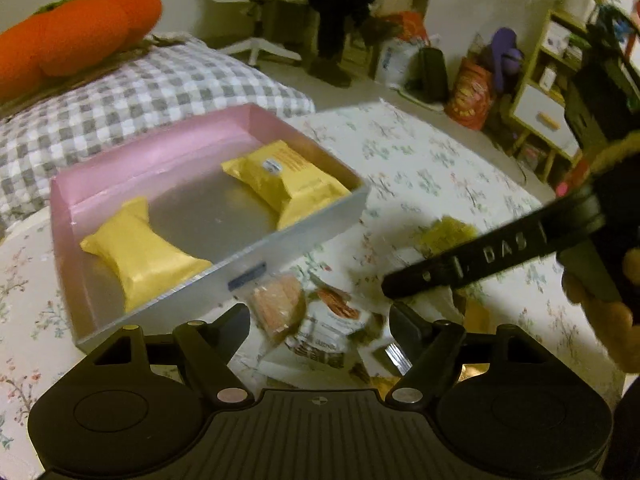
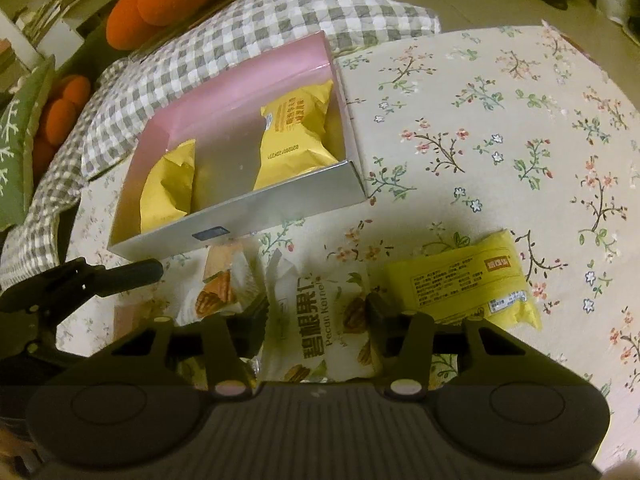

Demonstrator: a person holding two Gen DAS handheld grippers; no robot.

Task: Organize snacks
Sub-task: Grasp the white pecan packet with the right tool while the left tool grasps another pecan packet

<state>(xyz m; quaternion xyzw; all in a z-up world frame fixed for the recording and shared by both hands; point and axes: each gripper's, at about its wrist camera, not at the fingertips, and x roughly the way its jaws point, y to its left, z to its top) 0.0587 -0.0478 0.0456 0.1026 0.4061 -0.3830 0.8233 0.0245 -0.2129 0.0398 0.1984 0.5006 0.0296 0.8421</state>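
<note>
A pink-lined silver box (image 1: 304, 236) (image 2: 240, 216) stands on the floral tablecloth and holds two yellow snack packs (image 1: 140, 256) (image 1: 288, 180), one at each end. In front of the box lie white pecan kernel packets (image 2: 320, 320) (image 1: 332, 316) and a clear-wrapped snack (image 1: 280, 300). Another yellow pack (image 2: 464, 280) lies to their right. My left gripper (image 1: 320, 320) is open above the packets by the box's front wall. My right gripper (image 2: 316, 320) is open, its fingers either side of a pecan packet. It appears in the left wrist view (image 1: 480, 260) as a black bar.
A checked quilt (image 1: 120, 92) and orange plush cushions (image 1: 80, 28) lie behind the box. The floral cloth (image 2: 500, 120) spreads to the right. A chair, bags and a shelf stand on the floor beyond the table edge.
</note>
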